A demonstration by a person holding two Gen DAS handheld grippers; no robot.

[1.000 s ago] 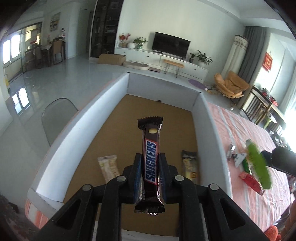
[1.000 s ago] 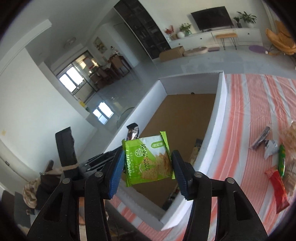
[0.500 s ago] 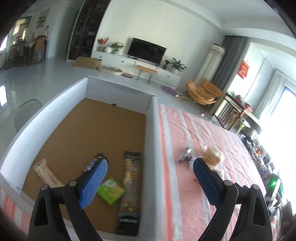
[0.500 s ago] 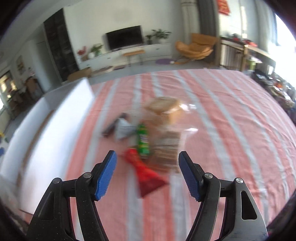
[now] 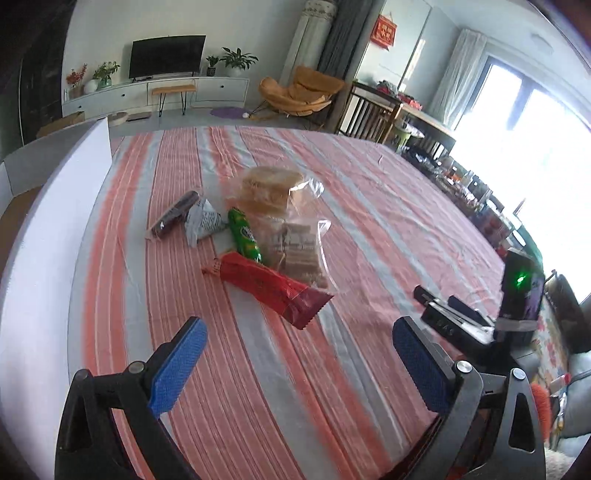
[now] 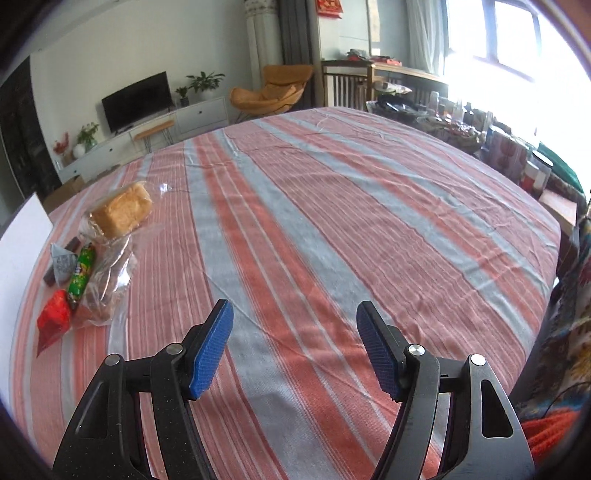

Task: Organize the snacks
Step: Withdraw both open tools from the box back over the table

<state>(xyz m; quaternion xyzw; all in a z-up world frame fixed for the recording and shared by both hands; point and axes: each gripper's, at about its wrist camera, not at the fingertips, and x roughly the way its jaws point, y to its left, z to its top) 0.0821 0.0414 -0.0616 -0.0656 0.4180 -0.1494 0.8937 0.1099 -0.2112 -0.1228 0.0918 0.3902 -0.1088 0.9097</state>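
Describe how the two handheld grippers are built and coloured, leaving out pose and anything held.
Both the left gripper and right gripper share one design: matte black, speckled plastic linkage arms with triangular cutouts, silver round pivot bolts, and flat fingers faced with blue, finely cross-hatched textured pads. No cables, sleeves or markings show.

Ahead of you the counter (image 6: 332, 206) wears a cloth striped red, grey and white, lightly creased. Past its far edge you see a TV (image 5: 167, 55) on a long white cabinet (image 5: 155, 92), with a small wooden bench (image 5: 173, 90) in front of it. Potted plants (image 5: 236, 59) stand right of the TV, and red flowers (image 5: 75, 74) with another plant sit at its left. An orange lounge chair (image 5: 299, 92) is near grey curtains (image 5: 340, 33), and a red hanging (image 5: 386, 29) is on the wall. To your right, a wooden side table (image 6: 351, 81) stands by the bright window (image 6: 491, 33). A purple mat (image 5: 227, 110) lies on the floor.
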